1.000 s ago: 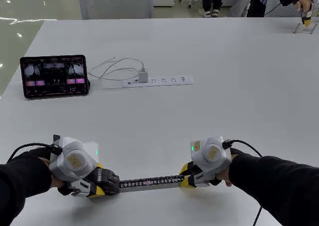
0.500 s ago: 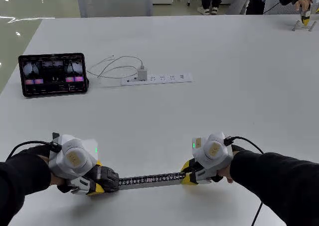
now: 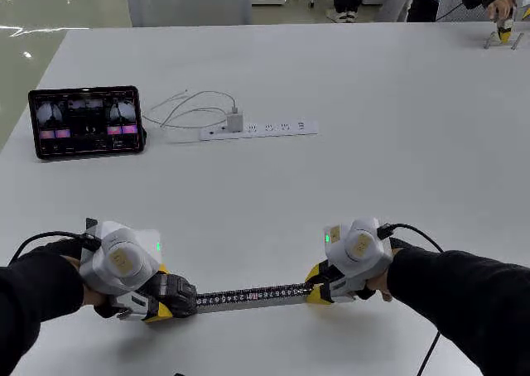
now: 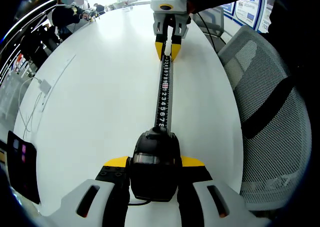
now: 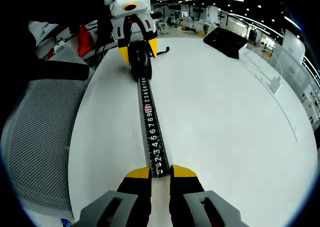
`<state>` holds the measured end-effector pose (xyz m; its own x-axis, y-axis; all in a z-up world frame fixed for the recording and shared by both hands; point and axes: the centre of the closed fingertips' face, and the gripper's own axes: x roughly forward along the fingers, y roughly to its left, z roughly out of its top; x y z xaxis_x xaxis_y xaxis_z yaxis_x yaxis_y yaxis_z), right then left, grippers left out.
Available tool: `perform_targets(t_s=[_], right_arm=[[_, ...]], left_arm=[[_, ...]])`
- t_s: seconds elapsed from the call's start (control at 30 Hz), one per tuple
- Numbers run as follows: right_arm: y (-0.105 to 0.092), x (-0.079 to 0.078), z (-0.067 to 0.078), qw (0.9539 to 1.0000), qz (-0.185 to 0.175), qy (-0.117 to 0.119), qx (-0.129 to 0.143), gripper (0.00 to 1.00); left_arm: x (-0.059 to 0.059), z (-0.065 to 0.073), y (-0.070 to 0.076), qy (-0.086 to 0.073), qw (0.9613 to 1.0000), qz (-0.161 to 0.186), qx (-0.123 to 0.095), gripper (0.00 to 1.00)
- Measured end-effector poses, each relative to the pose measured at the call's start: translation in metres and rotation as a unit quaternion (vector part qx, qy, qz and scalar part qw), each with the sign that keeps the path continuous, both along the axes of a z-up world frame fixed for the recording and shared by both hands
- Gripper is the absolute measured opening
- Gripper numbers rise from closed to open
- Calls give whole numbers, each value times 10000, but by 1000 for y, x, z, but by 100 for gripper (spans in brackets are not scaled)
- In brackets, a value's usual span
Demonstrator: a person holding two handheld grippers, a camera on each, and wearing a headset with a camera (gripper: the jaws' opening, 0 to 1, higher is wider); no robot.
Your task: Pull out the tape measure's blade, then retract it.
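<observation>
Over on the left, the tape measure (image 3: 176, 295) is clamped by its black case in the left hand-held gripper (image 3: 163, 301), low on the worktop (image 3: 348, 169). The blade (image 3: 252, 294) is stretched out rightward along the surface, and its tip is pinched tight by the right hand-held gripper (image 3: 315, 282).

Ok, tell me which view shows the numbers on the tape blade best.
The right gripper view: the blade runs straight up from the right gripper, digits large and readable. The left gripper view shows them smaller, beyond the case. In the head view the blade is a thin strip, markings unreadable.
</observation>
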<state>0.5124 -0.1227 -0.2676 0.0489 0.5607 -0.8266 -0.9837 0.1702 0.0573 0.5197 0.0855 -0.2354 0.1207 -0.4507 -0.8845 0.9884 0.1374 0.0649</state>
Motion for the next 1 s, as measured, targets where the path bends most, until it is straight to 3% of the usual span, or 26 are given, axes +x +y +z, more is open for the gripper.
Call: perform_targets(t_s=[1.0], right_arm=[[-17, 1, 0, 10000, -79, 27, -22, 9]], left_arm=[[1, 0, 1, -9, 10000, 9, 1, 31]])
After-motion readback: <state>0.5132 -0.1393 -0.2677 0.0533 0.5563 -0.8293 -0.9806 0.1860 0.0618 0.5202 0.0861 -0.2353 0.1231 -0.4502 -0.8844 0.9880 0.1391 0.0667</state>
